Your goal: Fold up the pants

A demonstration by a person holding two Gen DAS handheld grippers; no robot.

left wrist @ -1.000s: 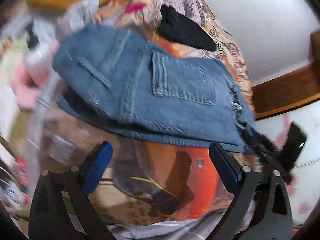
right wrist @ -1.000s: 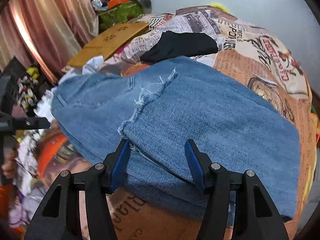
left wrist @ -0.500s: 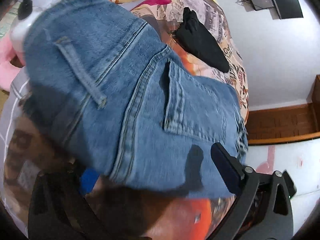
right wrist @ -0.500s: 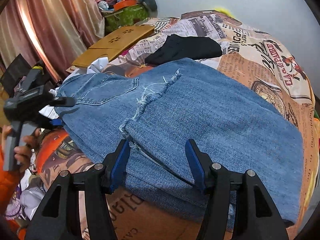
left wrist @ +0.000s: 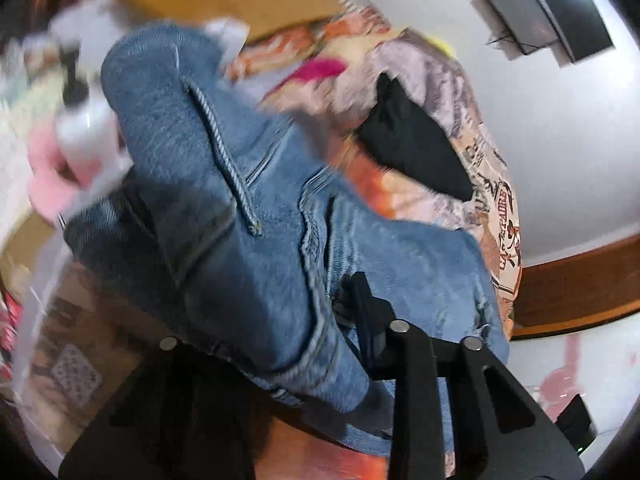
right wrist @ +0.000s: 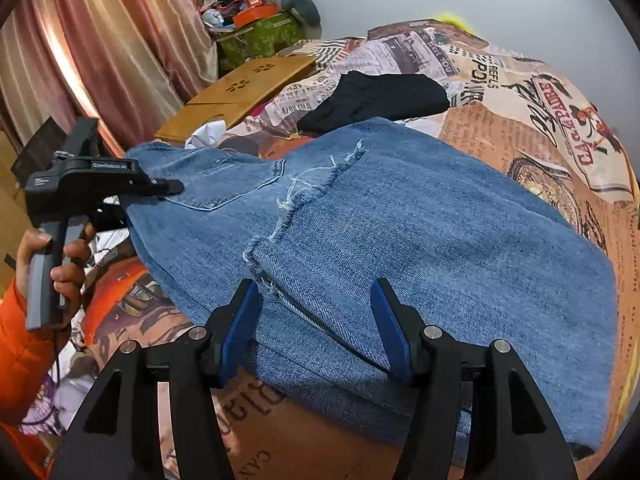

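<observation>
Blue jeans (right wrist: 400, 220) lie folded on a newspaper-print bedspread (right wrist: 540, 120), a back pocket and a frayed hem facing up. My left gripper (left wrist: 296, 300) is closing on the bunched waistband of the jeans (left wrist: 240, 200); denim hides its left finger. From the right wrist view, the left gripper (right wrist: 160, 190) clamps the waist end at the far left, held by a hand (right wrist: 60, 268) in an orange sleeve. My right gripper (right wrist: 314, 308) stands open at the near folded edge, flat denim lying between its blue pads.
A black garment (right wrist: 380, 100) lies on the bed behind the jeans. A wooden lap tray (right wrist: 240, 88) rests at the bed's far left corner, beside pink curtains (right wrist: 100, 60). A white pump bottle (left wrist: 84, 128) and clutter sit off the left side.
The left gripper moved in onto the waist end of the jeans and its jaws came together on the denim, bunching it. The right gripper stayed put at the near edge.
</observation>
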